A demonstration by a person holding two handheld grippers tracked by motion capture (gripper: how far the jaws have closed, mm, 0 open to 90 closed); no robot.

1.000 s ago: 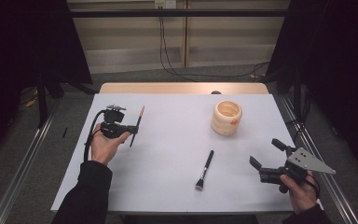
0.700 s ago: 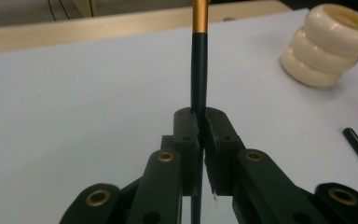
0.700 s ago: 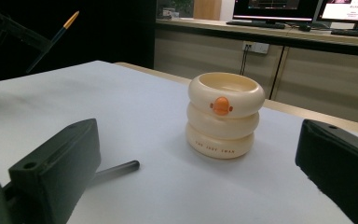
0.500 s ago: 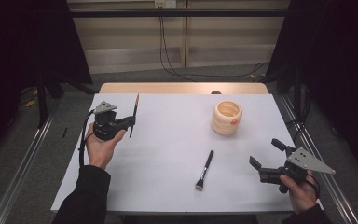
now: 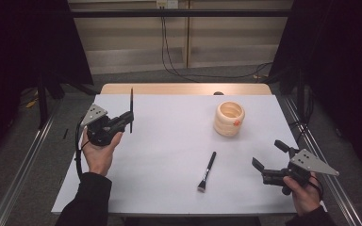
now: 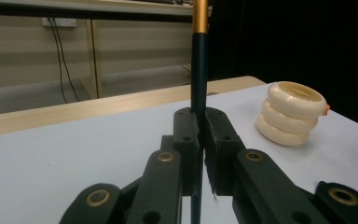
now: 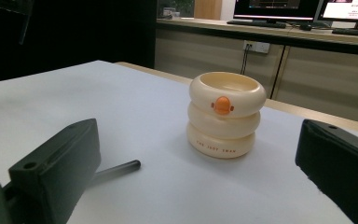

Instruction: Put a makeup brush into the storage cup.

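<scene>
My left gripper [image 5: 126, 120] is held above the table's left side, shut on a thin dark-handled brush [image 5: 131, 106] that stands upright. In the left gripper view the two jaws press on the dark handle [image 6: 199, 74], and a gold band shows at its top. A cream ringed cup [image 5: 229, 118] with an orange button stands at the back right; it also shows in the left gripper view [image 6: 291, 113] and the right gripper view [image 7: 225, 114]. A second black brush [image 5: 207, 169] lies flat on the table's middle front. My right gripper [image 5: 267, 153] is open near the front right, with nothing between its jaws.
The white table top [image 5: 169, 141] has a wooden strip along its far edge. Metal rails run along both sides of the table. The lying brush's handle end [image 7: 119, 170] points toward the cup, just left of it in the right gripper view.
My left hand has lifted and drawn a little to the left, and the held brush has turned from tilted to upright. The right gripper has stayed put.
</scene>
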